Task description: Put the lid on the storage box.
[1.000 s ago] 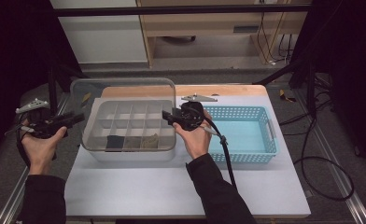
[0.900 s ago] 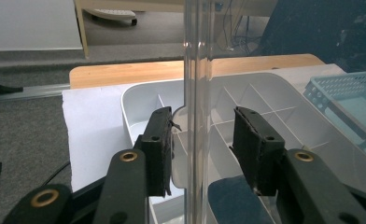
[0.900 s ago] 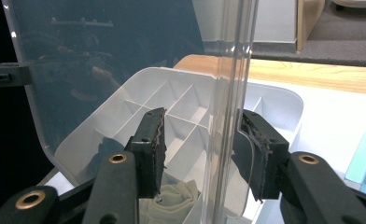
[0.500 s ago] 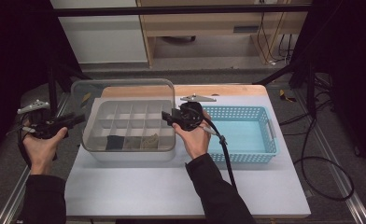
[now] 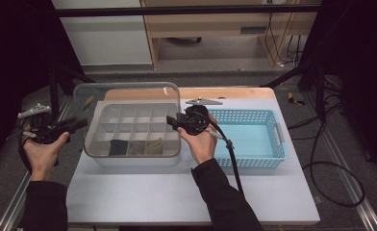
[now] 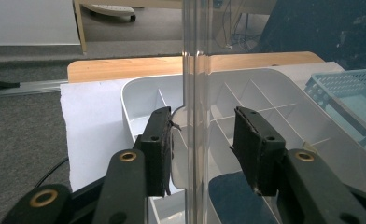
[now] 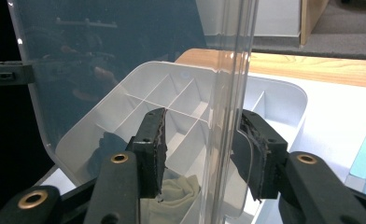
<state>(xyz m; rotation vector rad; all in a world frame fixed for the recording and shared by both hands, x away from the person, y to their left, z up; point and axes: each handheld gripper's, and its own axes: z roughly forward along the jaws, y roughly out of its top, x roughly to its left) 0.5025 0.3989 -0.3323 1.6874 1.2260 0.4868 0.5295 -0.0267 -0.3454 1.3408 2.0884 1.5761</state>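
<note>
- High view looks forward and down from above the person's side, taking in the whole worktop (image 5: 177, 192).
- Left gripper view sits close, looking along its jaws at the clear lid (image 6: 195, 93) edge-on.
- Right gripper view, equally close, faces that lid (image 7: 232, 70) from the opposite side.
- All 3 share the divided box (image 5: 133, 130).

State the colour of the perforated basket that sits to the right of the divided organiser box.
Light blue basket; the high view shows it best.

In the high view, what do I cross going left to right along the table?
Left gripper → divided box → right gripper → blue basket.
</note>
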